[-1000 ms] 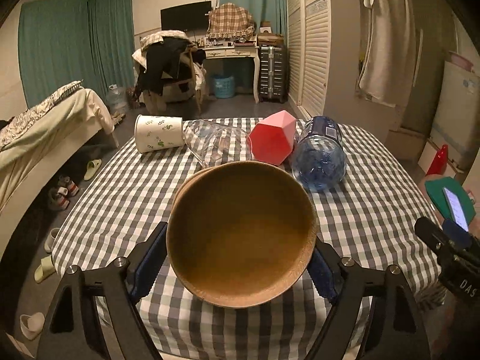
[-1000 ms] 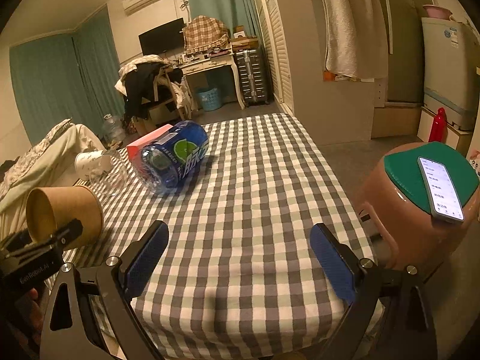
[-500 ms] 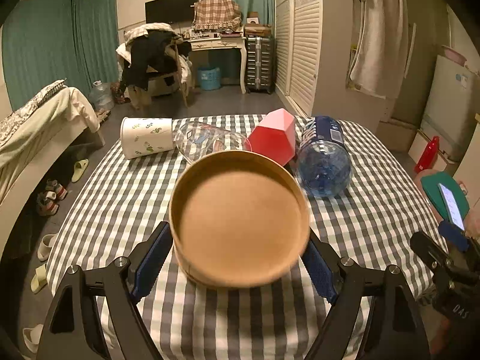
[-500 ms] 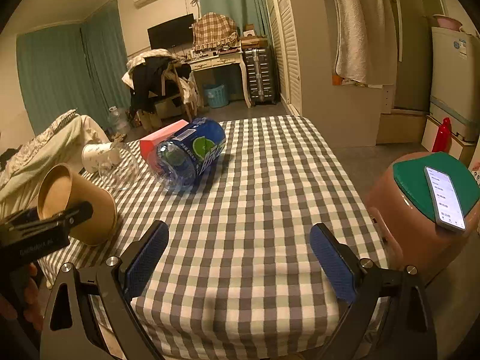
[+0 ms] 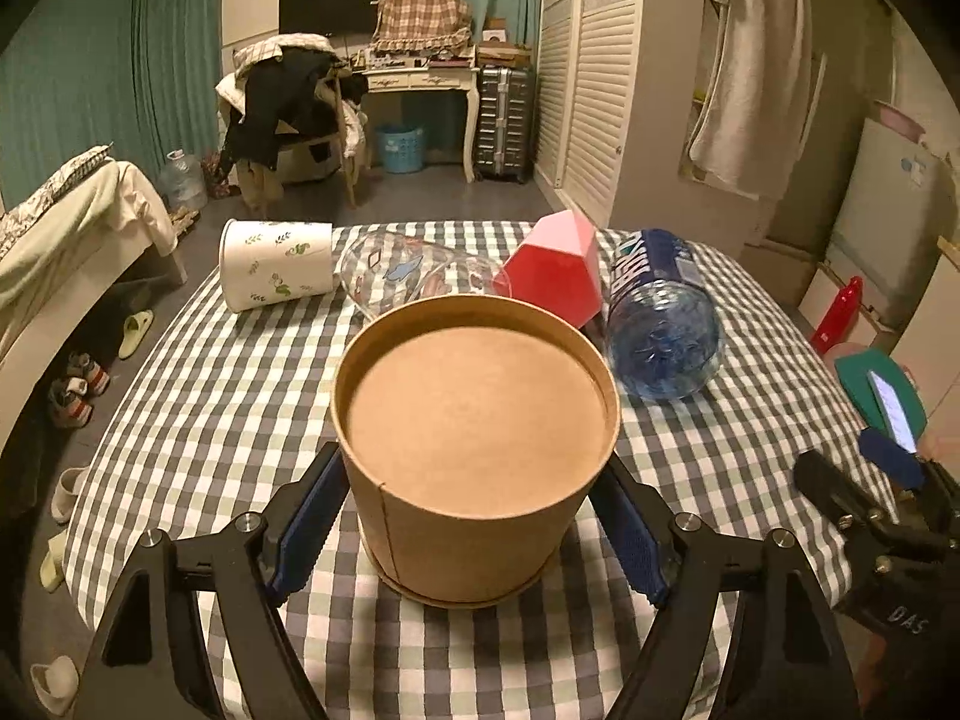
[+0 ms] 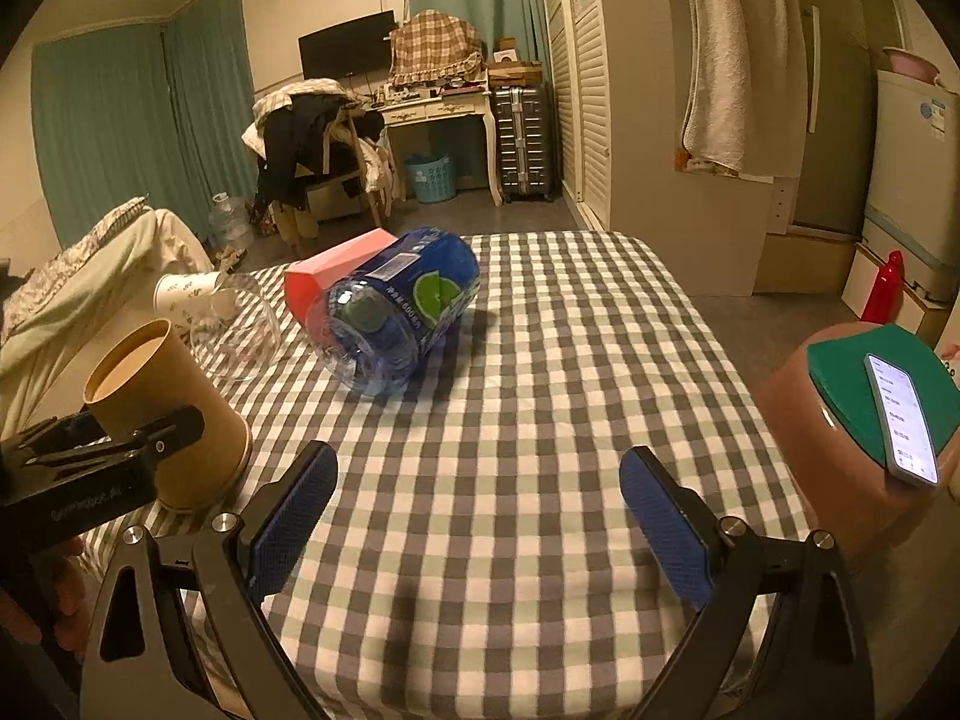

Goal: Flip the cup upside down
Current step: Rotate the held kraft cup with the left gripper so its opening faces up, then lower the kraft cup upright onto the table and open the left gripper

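A brown paper cup (image 5: pixel 474 450) stands upside down on the checked tablecloth (image 5: pixel 228 396), its flat base facing up and its rim on the cloth. My left gripper (image 5: pixel 474 516) has its blue pads against both sides of the cup. The cup also shows at the left of the right wrist view (image 6: pixel 162 408), with the left gripper's finger across it. My right gripper (image 6: pixel 477 516) is open and empty above the near part of the table.
Behind the cup lie a white leaf-print cup (image 5: pixel 276 264), a clear glass (image 5: pixel 414 276), a red box (image 5: pixel 558 276) and a blue plastic bottle (image 5: pixel 660 312), all on their sides. A stool with a phone (image 6: pixel 900 414) stands at the right.
The left gripper has turned the brown cup from mouth facing the camera to base up, and lowered it until its rim rests on the cloth. The right gripper has hardly moved.
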